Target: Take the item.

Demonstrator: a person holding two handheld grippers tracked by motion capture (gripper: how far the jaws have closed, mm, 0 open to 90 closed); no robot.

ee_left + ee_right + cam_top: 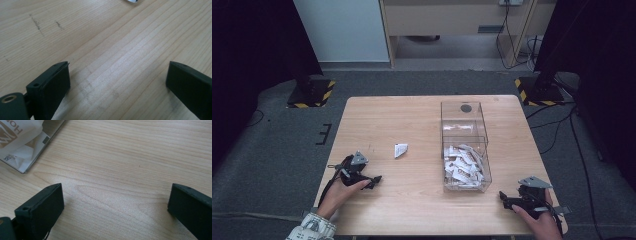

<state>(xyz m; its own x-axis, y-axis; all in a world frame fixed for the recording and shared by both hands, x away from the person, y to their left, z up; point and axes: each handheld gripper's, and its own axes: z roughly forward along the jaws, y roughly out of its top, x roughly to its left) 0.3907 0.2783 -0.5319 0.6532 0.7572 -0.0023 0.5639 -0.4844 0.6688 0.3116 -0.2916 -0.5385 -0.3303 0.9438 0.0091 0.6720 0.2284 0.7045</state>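
Where wooden table (422, 195) meets grey carpet (272, 150), left claw (374, 180), right claw (504, 199) both released.

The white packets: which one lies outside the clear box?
The lone packet on the bare table, left of the clear box; all the other packets are piled inside it.

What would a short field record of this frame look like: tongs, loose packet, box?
left tongs: open, low over the table, holding nothing
right tongs: open, holding nothing, near the box's corner
loose packet: white, lying alone on the wood, ahead of the left tongs
clear box: holds a heap of white packets at its near end
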